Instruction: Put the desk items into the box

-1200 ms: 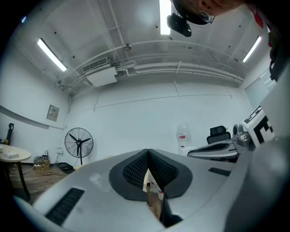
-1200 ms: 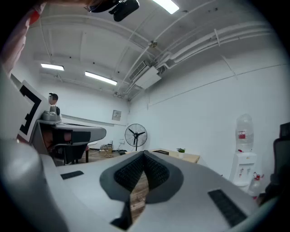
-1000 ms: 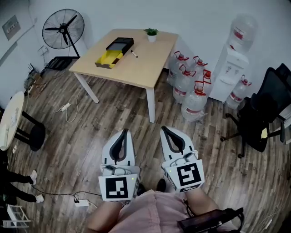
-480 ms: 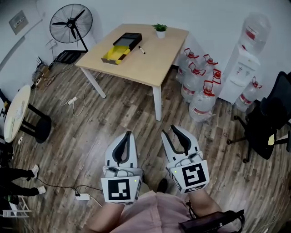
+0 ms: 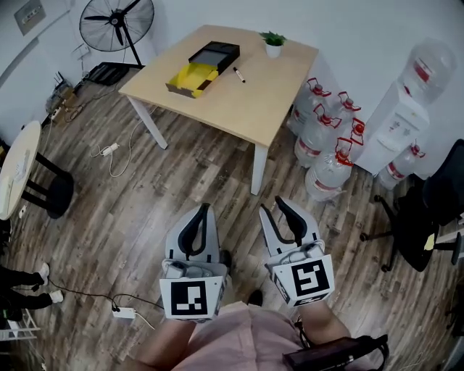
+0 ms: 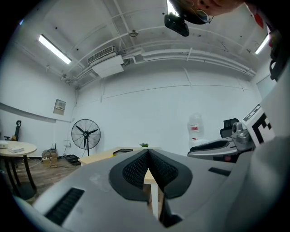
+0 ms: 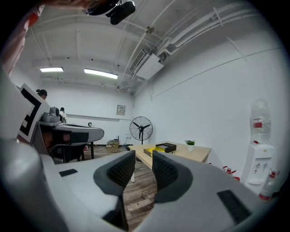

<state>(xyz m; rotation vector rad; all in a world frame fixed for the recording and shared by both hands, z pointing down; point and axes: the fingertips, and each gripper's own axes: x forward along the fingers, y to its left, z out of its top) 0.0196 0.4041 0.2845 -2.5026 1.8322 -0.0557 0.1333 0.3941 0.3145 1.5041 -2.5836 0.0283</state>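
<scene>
A wooden table [image 5: 239, 101] stands far ahead across the floor. On it lie an open yellow box [image 5: 190, 76], a black box [image 5: 214, 52], a dark pen [image 5: 238, 74] and a small potted plant [image 5: 273, 42]. My left gripper [image 5: 201, 210] is held low near my body, shut and empty, its pads touching at the tip [image 6: 147, 153]. My right gripper [image 5: 281, 206] hangs beside it, open by a narrow gap [image 7: 143, 158] with nothing in it. The right gripper view shows the yellow box [image 7: 154, 150] and the plant [image 7: 190, 144] on the distant table.
A standing fan [image 5: 116, 18] is at the back left. Water bottles [image 5: 326, 138] and a dispenser [image 5: 413, 109] stand right of the table, an office chair [image 5: 435, 210] further right. A round table with stool [image 5: 18, 177] is at left. A power strip [image 5: 123, 313] lies on the floor.
The table and its items have slid right and grown a little larger in the head view, as if I came closer. Both grippers keep their pose near my body.
</scene>
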